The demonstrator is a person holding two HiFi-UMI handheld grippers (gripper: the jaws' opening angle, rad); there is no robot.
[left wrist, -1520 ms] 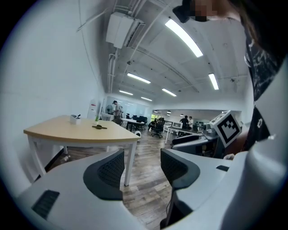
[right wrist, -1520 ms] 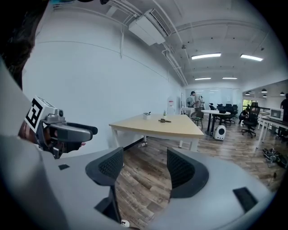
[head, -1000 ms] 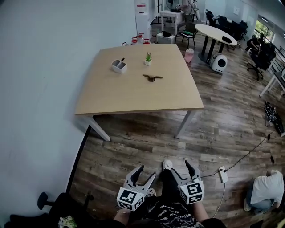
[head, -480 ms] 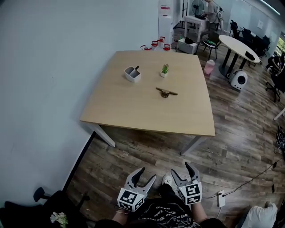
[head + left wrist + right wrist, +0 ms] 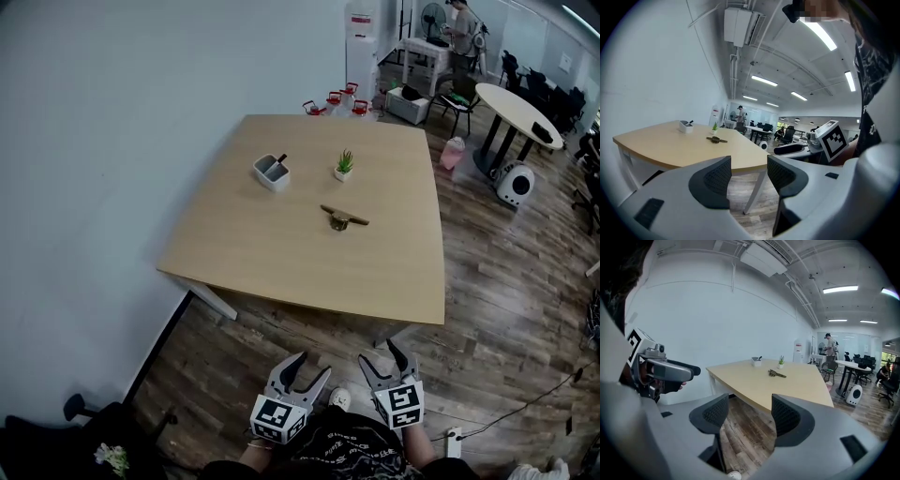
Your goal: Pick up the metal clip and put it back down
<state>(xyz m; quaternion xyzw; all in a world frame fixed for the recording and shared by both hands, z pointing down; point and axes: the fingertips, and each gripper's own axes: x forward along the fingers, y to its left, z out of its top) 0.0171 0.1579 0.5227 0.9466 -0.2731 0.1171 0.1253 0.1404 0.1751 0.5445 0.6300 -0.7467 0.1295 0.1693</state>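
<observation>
Left gripper (image 5: 311, 367) and right gripper (image 5: 378, 354): both released, jaws apart with nothing between them, held low over the wooden floor (image 5: 506, 281), short of the counter (image 5: 281, 253). Metal clip (image 5: 343, 219) lies mid-counter, well apart from both grippers, near the small potted plant (image 5: 344, 166). Step in hand, judged: approach. Close in first, then lower one gripper across the clip's narrow middle, jaws wide.

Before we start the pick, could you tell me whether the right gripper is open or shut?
Open: the right gripper has its fingers apart, with only floor between them.
</observation>
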